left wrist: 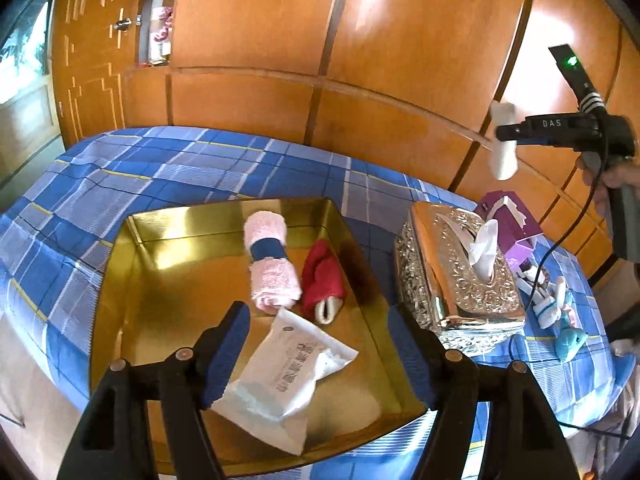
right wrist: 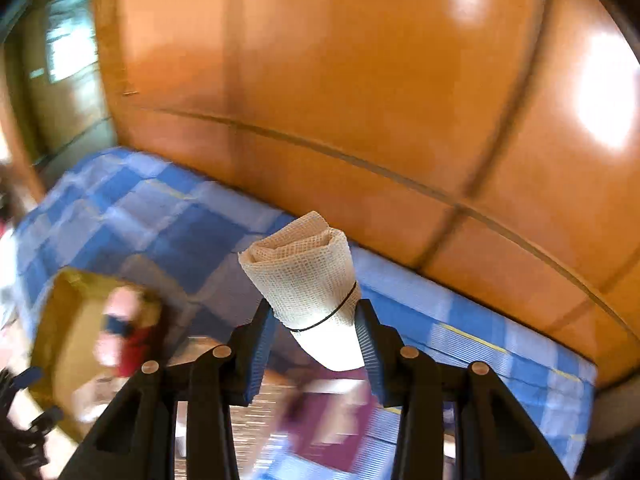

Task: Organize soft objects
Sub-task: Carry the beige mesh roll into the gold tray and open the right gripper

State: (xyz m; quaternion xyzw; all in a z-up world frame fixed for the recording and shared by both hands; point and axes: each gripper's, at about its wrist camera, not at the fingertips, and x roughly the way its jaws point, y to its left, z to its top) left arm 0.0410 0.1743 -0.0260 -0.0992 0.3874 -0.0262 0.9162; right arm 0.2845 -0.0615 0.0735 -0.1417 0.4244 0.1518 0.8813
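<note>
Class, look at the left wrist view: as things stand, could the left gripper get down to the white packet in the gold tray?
Probably yes. The left gripper is open and empty, and the white packet lies uncovered in the gold tray right below its fingers. The pink towel roll and red cloth lie farther back, clear of the path.

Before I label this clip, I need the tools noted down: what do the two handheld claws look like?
Both match. The left claw has black plastic arms with round metal pivot pins and ribbed blue pads; the right claw is built the same. From the left camera, the right claw shows a black body lettered "DAS", a grey handle, a green light on a black strip, and a trailing black cable.
</note>
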